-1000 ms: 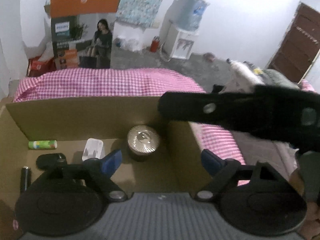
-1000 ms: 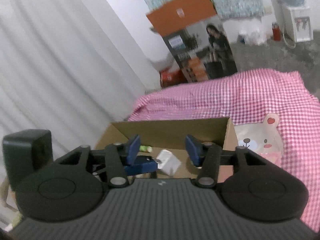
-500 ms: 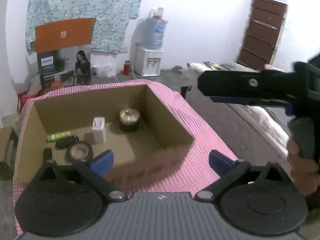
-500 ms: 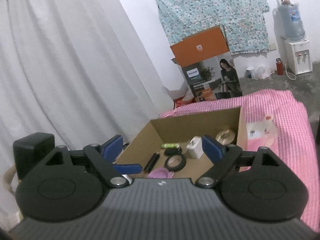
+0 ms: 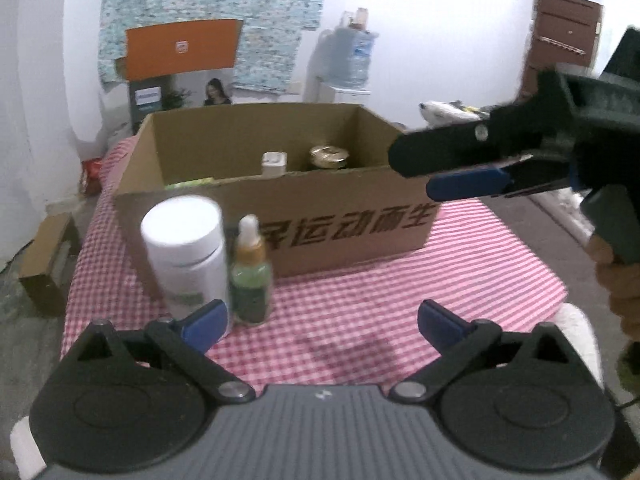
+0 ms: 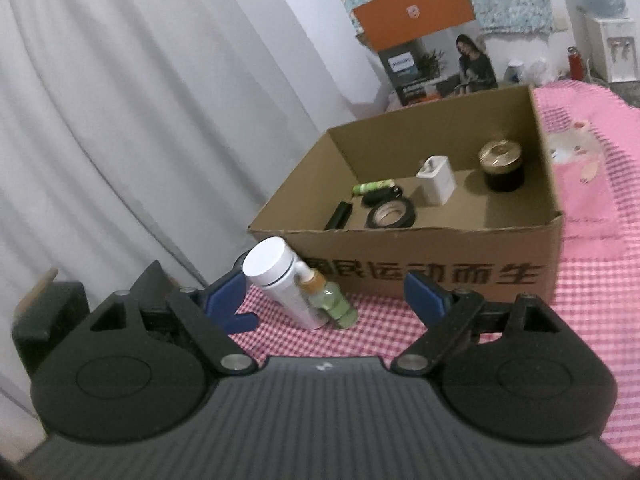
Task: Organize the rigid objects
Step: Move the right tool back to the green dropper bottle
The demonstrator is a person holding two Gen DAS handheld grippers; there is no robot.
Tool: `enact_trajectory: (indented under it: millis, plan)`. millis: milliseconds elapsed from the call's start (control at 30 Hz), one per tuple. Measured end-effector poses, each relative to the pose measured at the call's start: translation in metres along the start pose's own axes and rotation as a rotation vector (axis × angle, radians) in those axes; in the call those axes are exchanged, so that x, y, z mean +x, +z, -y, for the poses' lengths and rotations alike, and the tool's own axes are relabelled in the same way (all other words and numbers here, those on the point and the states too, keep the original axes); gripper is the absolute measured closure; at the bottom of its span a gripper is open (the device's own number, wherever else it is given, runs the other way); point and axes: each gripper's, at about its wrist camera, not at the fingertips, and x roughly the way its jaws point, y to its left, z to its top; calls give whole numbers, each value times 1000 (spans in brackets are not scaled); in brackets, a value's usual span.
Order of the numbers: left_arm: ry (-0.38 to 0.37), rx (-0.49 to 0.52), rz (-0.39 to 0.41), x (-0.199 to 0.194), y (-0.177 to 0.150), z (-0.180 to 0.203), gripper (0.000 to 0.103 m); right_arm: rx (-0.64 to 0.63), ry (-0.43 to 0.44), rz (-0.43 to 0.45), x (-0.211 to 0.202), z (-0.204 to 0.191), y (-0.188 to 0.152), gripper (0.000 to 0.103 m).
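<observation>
White bottle (image 5: 185,256) and dropper bottle (image 5: 251,276) upright beside cardboard box (image 5: 352,232); left gripper (image 5: 320,320) and right gripper (image 6: 326,294) fingers wide, empty.

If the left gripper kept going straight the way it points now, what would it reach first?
Probably the checked tablecloth, then the cardboard box; the left gripper is open and empty.

Left tongs (image 5: 320,322) and right tongs (image 6: 326,294), both spread wide, empty.
</observation>
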Motion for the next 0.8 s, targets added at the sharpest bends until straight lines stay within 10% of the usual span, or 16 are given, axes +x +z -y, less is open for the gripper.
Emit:
enact_trajectory:
  millis: [467, 800]
  plan:
    - [116, 143, 62, 52, -29, 5, 19, -226, -91, -85, 100, -35, -1, 66]
    - [130, 120, 45, 77, -31, -1, 24, -341, -98, -133, 133, -43, 1, 83]
